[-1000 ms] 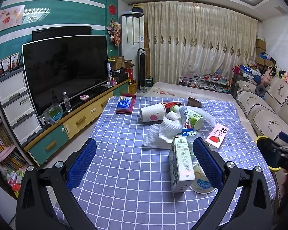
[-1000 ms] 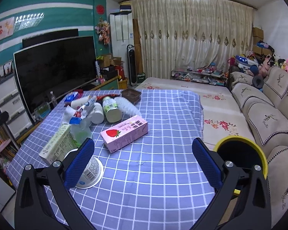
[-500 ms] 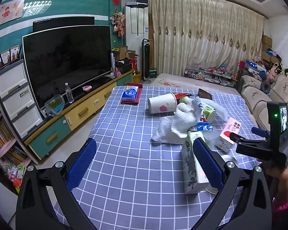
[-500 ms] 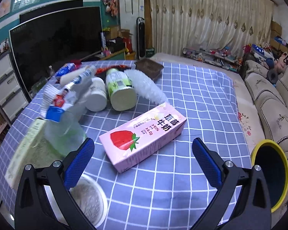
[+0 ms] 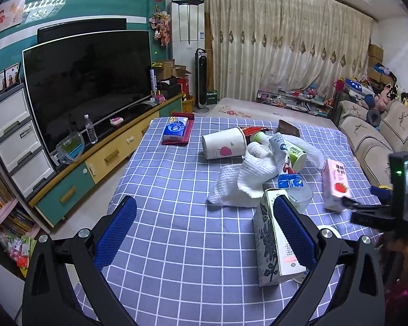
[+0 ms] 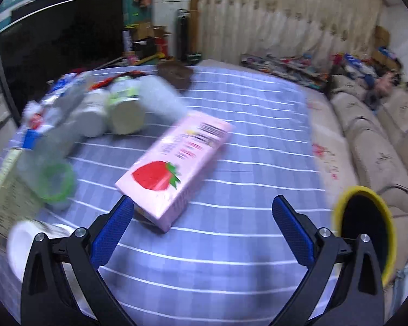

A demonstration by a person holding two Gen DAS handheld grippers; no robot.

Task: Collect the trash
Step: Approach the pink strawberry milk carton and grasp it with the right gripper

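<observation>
Left gripper and right gripper share black angular frames, silver screws and blue textured finger pads. Bare skin and what may be a pink sleeve show.

Even, diffuse indoor lighting; shadows on the checked tablecloth are soft and faint. Left wrist view is sharp, with strong fisheye bowing and black vignetting at the corners. Right wrist view is motion-blurred throughout: the pink carton and grid lines smear, while the blue pads at lower frame remain crisp.
</observation>
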